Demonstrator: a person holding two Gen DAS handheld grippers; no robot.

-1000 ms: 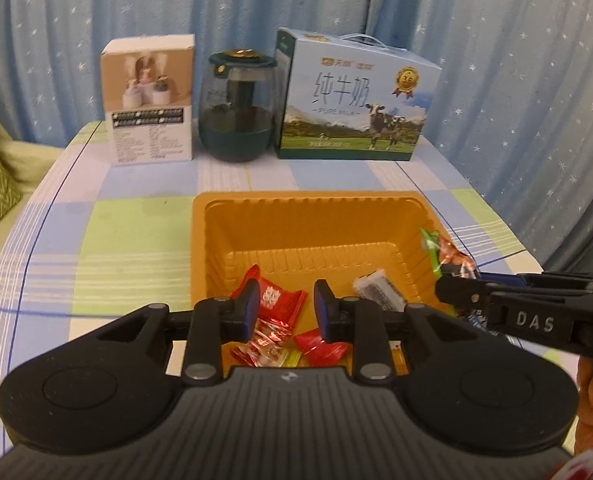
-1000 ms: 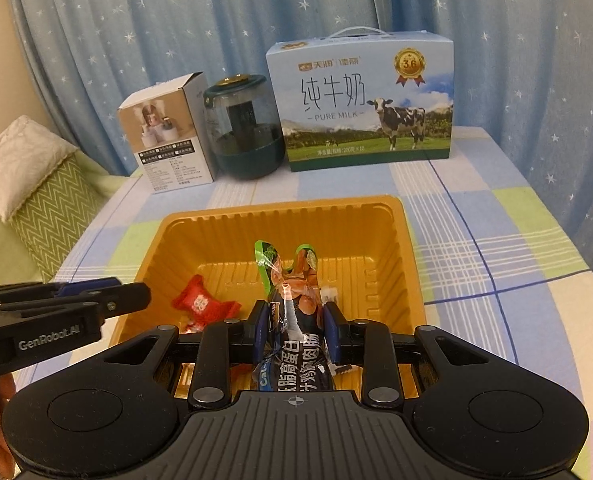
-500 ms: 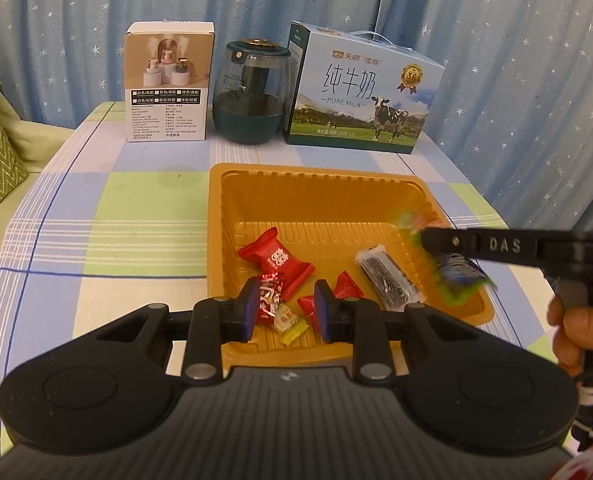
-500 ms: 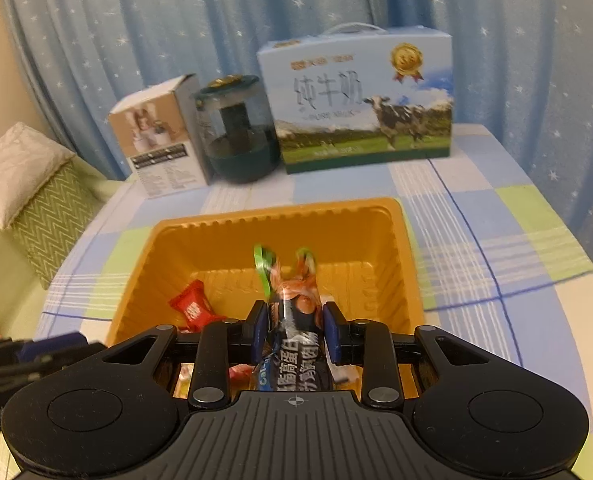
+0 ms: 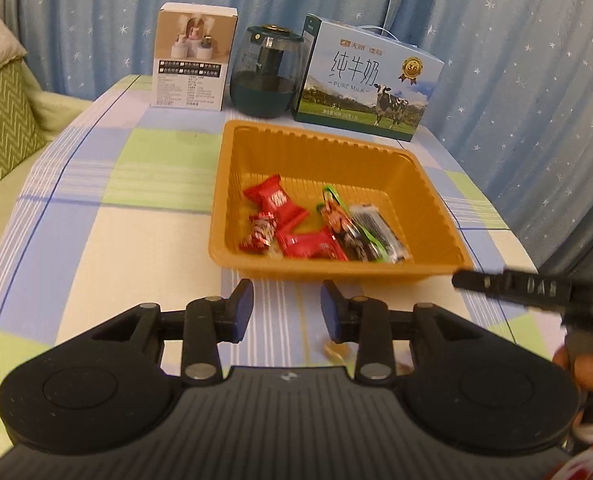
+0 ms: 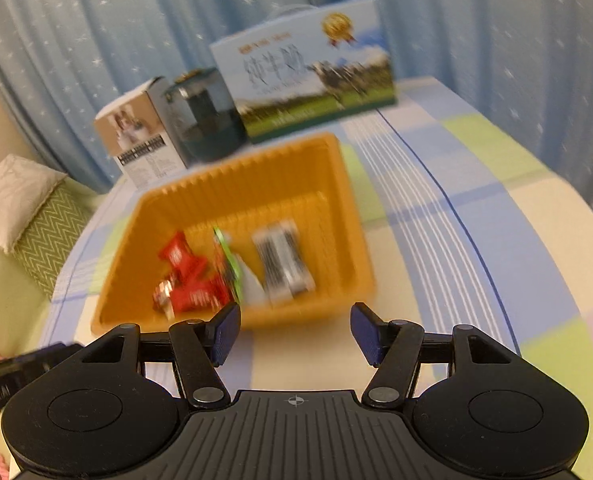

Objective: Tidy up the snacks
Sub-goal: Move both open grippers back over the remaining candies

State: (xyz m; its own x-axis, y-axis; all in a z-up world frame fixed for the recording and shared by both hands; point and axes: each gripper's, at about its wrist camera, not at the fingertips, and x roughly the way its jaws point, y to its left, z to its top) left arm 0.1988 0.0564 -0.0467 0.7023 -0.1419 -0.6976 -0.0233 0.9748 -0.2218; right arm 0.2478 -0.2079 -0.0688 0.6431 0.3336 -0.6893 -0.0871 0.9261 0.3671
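Note:
The orange tray [image 5: 336, 270] holds several snacks: red candies [image 5: 276, 202], a green-edged packet [image 5: 346, 232] and a black-and-white packet [image 5: 380, 232]. My left gripper [image 5: 286, 308] hovers over the tablecloth just short of the tray's near wall; its jaws are opening and nothing is between them. The right wrist view is blurred and shows the tray [image 6: 348, 220] with the green-edged packet [image 6: 228, 264] lying inside. Near the tray's front wall my right gripper [image 6: 296, 332] is opening, empty. It also shows as a black bar, the right gripper [image 5: 516, 288], at the left wrist view's right edge.
At the back of the table stand a white box [image 5: 192, 64], a dark green jar [image 5: 266, 72] and a blue milk carton [image 5: 366, 84]. A small golden wrapper [image 5: 336, 350] lies on the cloth under my left fingers. A green cushion [image 5: 0, 120] sits left of the table.
The right gripper has let go of the green-edged packet, which now lies in the tray. Both grippers have drawn back from over the tray to its near side. The left jaws have widened.

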